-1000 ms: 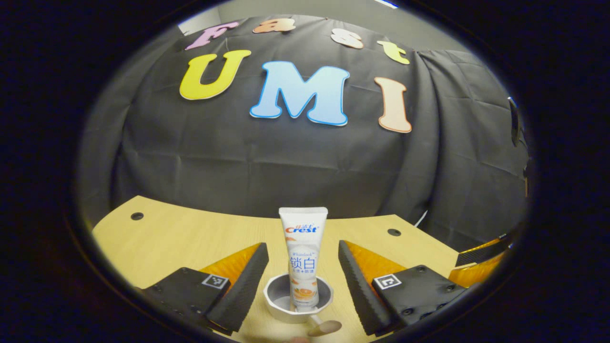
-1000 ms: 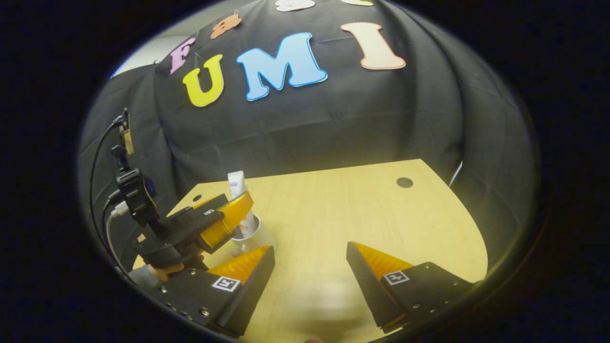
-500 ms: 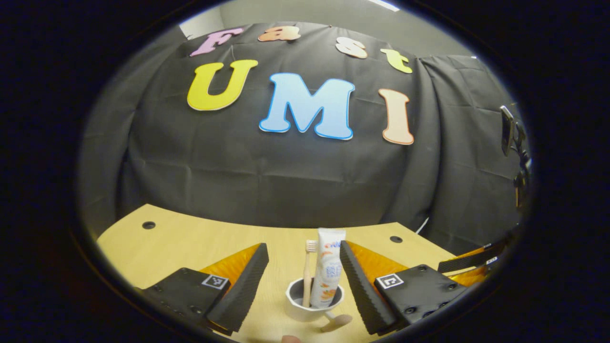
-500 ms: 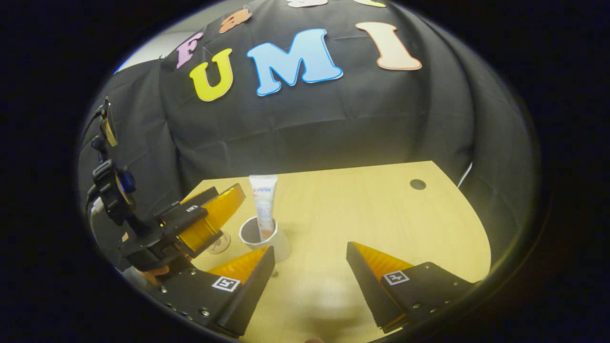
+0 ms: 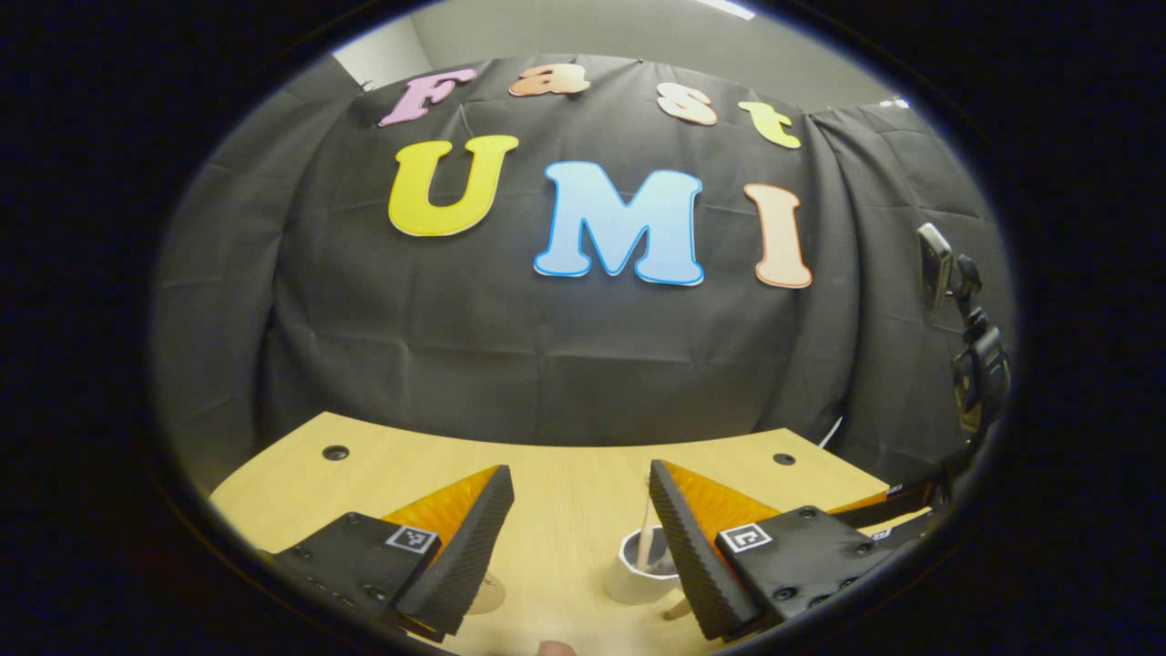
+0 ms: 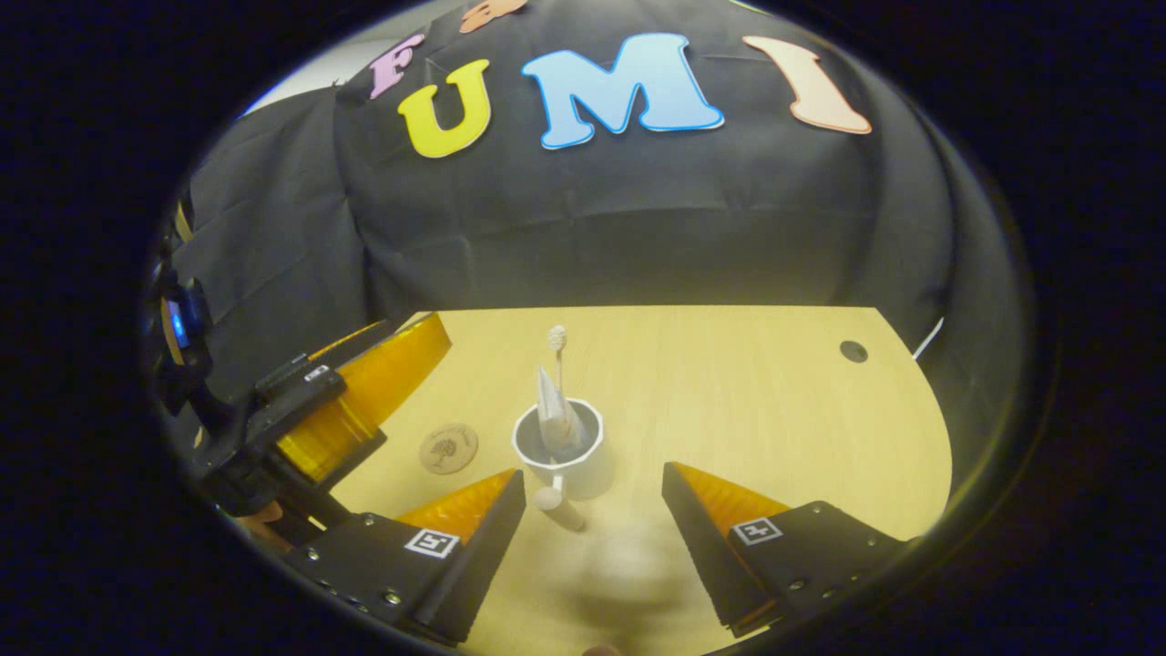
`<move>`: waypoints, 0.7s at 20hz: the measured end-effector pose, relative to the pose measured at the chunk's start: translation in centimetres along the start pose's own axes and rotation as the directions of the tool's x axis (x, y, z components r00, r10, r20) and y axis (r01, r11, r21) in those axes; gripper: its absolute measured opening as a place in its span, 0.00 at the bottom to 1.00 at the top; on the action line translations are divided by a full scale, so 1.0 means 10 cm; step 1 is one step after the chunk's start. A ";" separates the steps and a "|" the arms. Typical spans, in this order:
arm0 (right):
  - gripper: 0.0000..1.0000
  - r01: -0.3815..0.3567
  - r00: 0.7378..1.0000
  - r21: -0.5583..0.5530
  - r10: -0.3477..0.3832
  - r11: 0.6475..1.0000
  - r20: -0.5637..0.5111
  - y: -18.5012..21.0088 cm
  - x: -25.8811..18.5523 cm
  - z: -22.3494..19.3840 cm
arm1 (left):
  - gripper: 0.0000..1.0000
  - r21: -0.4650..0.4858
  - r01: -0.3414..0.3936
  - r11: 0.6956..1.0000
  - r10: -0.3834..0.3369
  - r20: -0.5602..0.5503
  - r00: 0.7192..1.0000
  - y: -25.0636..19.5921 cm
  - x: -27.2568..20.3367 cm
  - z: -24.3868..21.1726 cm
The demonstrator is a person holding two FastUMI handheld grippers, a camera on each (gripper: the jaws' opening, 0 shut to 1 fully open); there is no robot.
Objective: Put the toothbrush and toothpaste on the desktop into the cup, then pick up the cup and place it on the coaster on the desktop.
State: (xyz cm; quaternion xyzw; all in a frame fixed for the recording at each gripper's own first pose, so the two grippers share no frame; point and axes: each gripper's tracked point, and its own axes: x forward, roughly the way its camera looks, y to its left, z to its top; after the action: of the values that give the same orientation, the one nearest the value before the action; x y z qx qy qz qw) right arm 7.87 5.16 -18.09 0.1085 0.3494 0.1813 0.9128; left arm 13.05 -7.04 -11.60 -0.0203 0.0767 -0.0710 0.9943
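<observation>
A white cup point(image 6: 583, 456) with a wooden handle point(image 6: 557, 507) stands on the desktop point(image 6: 747, 401). A toothpaste tube point(image 6: 549, 408) and a toothbrush point(image 6: 557, 344) stand upright inside it. My right gripper point(image 6: 592, 483) is open, and the cup sits just ahead between its fingers without touching them. The round wooden coaster point(image 6: 448, 448) lies left of the cup. My left gripper point(image 6: 414, 324) hovers open to the left, apart from the cup. In the left gripper view my left gripper point(image 5: 581, 474) is open and empty. Its right finger partly hides the cup point(image 5: 638, 574) and the toothbrush point(image 5: 644, 539).
The desktop has round cable holes point(image 6: 854, 351) point(image 5: 334, 452) near its far corners and ends at the black cloth wall. The coaster point(image 5: 487, 597) peeks out beside my left finger. The right gripper point(image 5: 902, 497) and its camera mount point(image 5: 975, 364) sit at the right edge.
My left gripper has drawn back to the left, away from the cup with the toothpaste and toothbrush in it. My right gripper has swung toward the cup, which now lies between its fingers.
</observation>
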 end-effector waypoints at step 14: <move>0.93 0.038 0.954 -0.074 -0.058 0.997 -0.293 0.20 0.56 -0.43 | 0.96 -0.026 -0.102 0.994 0.101 -0.019 0.995 0.68 -0.40 0.08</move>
State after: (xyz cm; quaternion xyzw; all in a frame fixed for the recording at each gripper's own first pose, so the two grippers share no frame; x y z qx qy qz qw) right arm 8.33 9.53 -23.96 0.0407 0.4778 0.1848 0.8578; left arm 10.21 0.30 -10.54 -0.0292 0.0874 -0.0196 0.9956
